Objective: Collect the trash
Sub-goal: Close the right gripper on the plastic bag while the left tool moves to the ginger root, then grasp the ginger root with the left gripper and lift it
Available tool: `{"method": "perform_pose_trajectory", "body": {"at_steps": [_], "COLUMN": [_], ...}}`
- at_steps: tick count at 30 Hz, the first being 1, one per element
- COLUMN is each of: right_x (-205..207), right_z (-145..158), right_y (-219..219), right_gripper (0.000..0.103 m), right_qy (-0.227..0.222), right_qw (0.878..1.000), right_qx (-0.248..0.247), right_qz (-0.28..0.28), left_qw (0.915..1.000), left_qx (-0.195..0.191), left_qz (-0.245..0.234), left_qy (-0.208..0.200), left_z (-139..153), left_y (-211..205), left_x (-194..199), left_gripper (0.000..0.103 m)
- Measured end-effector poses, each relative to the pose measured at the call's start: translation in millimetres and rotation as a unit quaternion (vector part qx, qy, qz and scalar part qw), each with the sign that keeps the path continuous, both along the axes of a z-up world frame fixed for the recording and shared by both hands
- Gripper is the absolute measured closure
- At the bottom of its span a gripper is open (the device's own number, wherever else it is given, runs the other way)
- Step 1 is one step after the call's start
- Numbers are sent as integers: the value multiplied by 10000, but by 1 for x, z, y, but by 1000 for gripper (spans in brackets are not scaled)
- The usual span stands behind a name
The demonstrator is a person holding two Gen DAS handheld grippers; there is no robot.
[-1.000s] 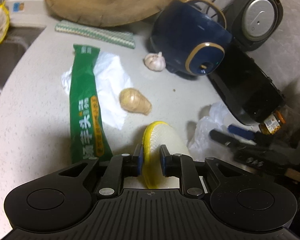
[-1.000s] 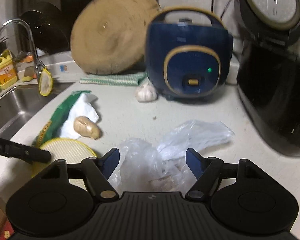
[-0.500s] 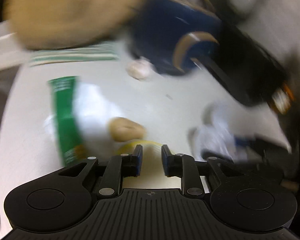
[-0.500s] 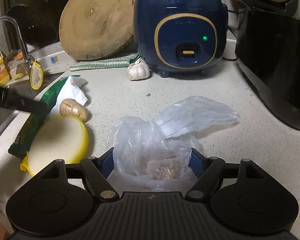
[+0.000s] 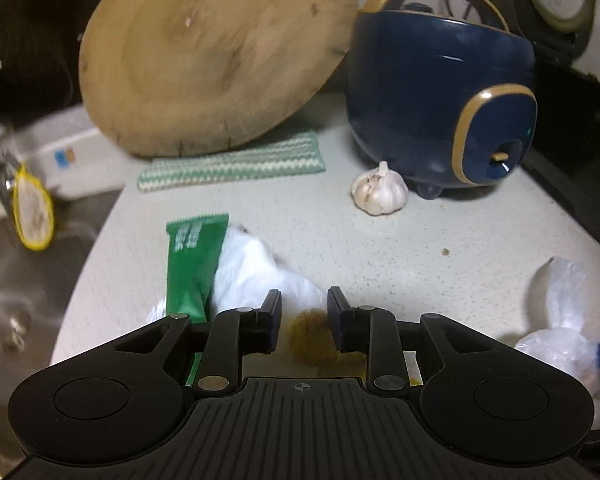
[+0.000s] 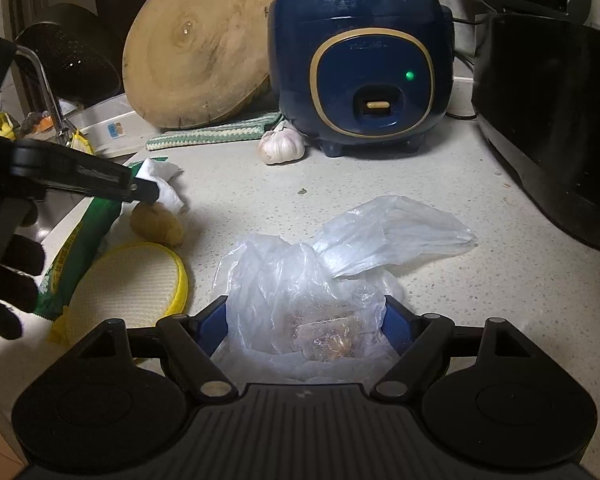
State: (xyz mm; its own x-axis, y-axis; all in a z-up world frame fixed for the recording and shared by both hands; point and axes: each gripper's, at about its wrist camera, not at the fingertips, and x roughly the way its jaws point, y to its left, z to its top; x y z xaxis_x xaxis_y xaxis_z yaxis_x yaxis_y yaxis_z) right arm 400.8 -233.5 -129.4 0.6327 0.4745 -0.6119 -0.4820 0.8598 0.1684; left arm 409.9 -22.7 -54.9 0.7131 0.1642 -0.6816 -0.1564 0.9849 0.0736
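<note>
Plastic bag (image 6: 300,280) between wide-open right hand-held gripper (image 6: 304,316) fingers.

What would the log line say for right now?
left gripper: open, fingers either side of ginger | right gripper: open around plastic bag | green wrapper, tissue: on counter

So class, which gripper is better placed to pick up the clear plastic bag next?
The right gripper. Its open jaws already stand either side of the bag, while the left gripper is over by the tissue.
</note>
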Motion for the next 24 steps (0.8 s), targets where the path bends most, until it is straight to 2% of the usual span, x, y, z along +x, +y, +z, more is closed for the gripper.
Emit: {"method": "perform_pose_trajectory", "body": {"at_steps": [2, 5, 9, 11, 13, 16, 24], "right_x": [0, 1, 1, 0, 0, -1, -1], "right_z": [0, 0, 0, 0, 0, 0, 0], "right_y": [0, -2, -5, -5, -4, -2, -2], "right_gripper": [22, 22, 22, 22, 22, 22, 22], "right_qy": [0, 22, 43, 44, 32, 12, 3], "right_qw": [10000, 10000, 9998, 9998, 9999, 10000, 10000], "right_qx": [-1, 81, 180, 194, 158, 97, 66], "right_qz": [21, 22, 11, 3, -6, -5, -13], "left_qw": [9999, 9973, 9958, 9969, 9962, 9938, 9937], "left_qx": [-111, -609, -705, -610, -709, -988, -1038], "left_qz": [115, 393, 543, 433, 309, 328, 325], "left_qy": [-3, 133, 210, 258, 390, 401, 255], "left_z": [-2, -7, -10, -11, -14, -19, -23], "left_y": [1, 9, 7, 2, 0, 0, 2], "left_x": [5, 14, 18, 14, 9, 4, 8], "left_gripper": [72, 69, 68, 57, 47, 45, 46]}}
